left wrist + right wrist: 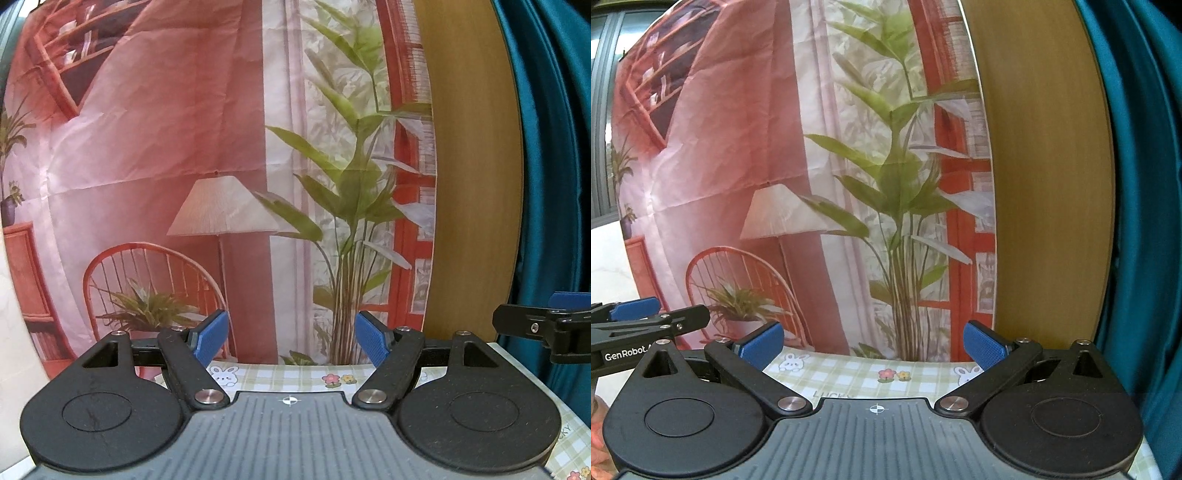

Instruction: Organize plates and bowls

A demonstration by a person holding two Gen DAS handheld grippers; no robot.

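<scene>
No plates or bowls show in either view. My left gripper (291,338) is open and empty, its blue pads (212,334) spread wide above the far edge of the table. My right gripper (873,345) is also open and empty, held level beside it. The right gripper shows at the right edge of the left wrist view (543,328). The left gripper shows at the left edge of the right wrist view (646,321). Both cameras look past the table at the backdrop.
A table with a green checked cloth (295,376) printed with rabbits and flowers lies just below the fingers; it also shows in the right wrist view (868,373). Behind it hangs a printed backdrop (221,147), a wooden panel (469,184) and a teal curtain (554,166).
</scene>
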